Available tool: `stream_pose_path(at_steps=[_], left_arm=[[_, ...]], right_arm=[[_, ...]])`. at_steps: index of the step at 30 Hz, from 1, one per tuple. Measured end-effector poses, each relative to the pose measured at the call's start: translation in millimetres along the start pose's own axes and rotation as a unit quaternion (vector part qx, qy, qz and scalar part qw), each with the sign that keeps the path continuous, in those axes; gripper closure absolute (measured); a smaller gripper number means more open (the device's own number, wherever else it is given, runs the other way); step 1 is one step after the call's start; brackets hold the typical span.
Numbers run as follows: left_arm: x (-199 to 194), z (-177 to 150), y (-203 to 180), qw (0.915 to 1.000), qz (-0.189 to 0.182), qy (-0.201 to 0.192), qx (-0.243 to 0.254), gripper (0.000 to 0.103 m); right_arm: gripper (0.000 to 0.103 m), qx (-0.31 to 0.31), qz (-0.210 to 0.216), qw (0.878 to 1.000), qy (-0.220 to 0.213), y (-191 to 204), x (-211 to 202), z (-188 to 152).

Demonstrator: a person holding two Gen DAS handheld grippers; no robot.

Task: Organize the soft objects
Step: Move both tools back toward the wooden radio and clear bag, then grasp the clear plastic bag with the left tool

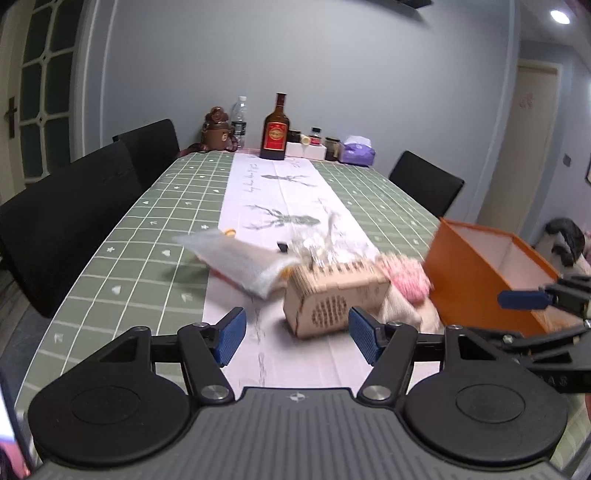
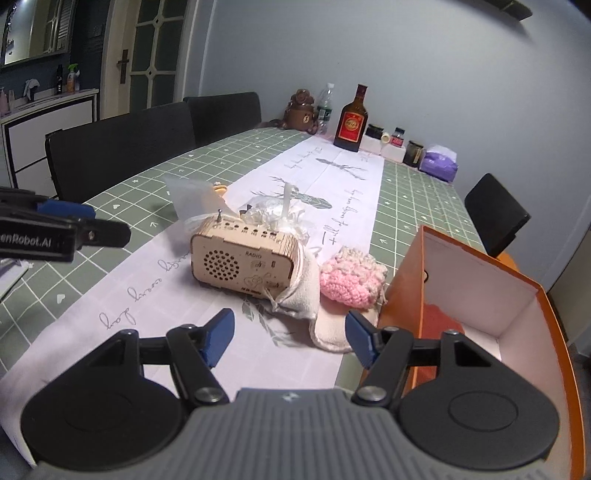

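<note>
Wide-open, empty right gripper low at 6 o'clock; left gripper likewise agape, empty. Cream cloth and pink crochet piece dead ahead, orange box at 3. Risk: snagging wooden radio resting against cloth.

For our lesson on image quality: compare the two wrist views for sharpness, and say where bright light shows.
Left wrist view: the wooden radio box and the pink crocheted piece are smeared by motion blur, and a ceiling lamp glares at top right. Right wrist view: the same radio is crisp, its label readable; straight edges bow from fisheye distortion in both.
</note>
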State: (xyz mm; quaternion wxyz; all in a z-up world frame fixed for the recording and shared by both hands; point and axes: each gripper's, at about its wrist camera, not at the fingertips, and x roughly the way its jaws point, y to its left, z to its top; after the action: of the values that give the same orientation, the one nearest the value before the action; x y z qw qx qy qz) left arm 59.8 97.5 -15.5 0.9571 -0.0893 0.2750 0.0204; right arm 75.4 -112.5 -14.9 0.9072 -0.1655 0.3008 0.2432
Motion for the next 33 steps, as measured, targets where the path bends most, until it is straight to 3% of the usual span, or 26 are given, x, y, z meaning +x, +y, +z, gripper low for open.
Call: stream_pose_path(at_steps=[10,18,25,28,33], left_arm=[[73.3,55.3,37.4,0.9924,0.011,0.057,-0.109,0.017],[151.3,74.2,62.6,0.9755,0.045,0.128,-0.173,0.016],[194.0,75.7,68.8,0.9604,0.064,0.161,-0.218,0.017],[202.9,73.0,67.9,0.9586,0.074,0.169,-0.217,0.031],[191.7,72.8,67.0,0.9632,0.079,0.15,-0.209,0.074]], right_arm=[[0.038,0.007,0.04,0.998,0.053,-46.4,51.1,58.3],[0.041,-0.02,0.045,0.997,0.064,-50.7,98.8,88.6],[0.041,-0.021,0.058,0.995,0.078,-53.7,129.1,95.1],[0.041,-0.017,0.058,0.994,0.088,-56.0,139.5,92.8],[0.041,-0.018,0.06,0.993,0.102,-57.8,146.6,87.1]])
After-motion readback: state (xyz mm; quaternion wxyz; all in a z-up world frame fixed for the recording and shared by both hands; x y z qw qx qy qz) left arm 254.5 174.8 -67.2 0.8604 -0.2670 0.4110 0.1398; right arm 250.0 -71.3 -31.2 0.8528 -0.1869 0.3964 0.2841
